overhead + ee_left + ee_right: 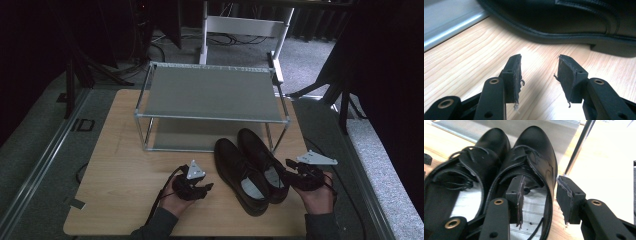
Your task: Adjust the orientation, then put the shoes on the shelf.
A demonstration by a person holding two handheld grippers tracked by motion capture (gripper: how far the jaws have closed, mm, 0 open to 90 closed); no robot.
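The spread right gripper [539,200] straddles the glossy black lace-up shoe's [534,152] side wall.

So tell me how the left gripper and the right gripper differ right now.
The left gripper hangs over bare wooden table, beside the left black leather shoe, with nothing between its fingers. The right gripper straddles the collar of the right black leather shoe: one finger inside the opening, the other outside its wall, not yet closed. Both are open and sit low near the pair, in front of the metal-framed rack.
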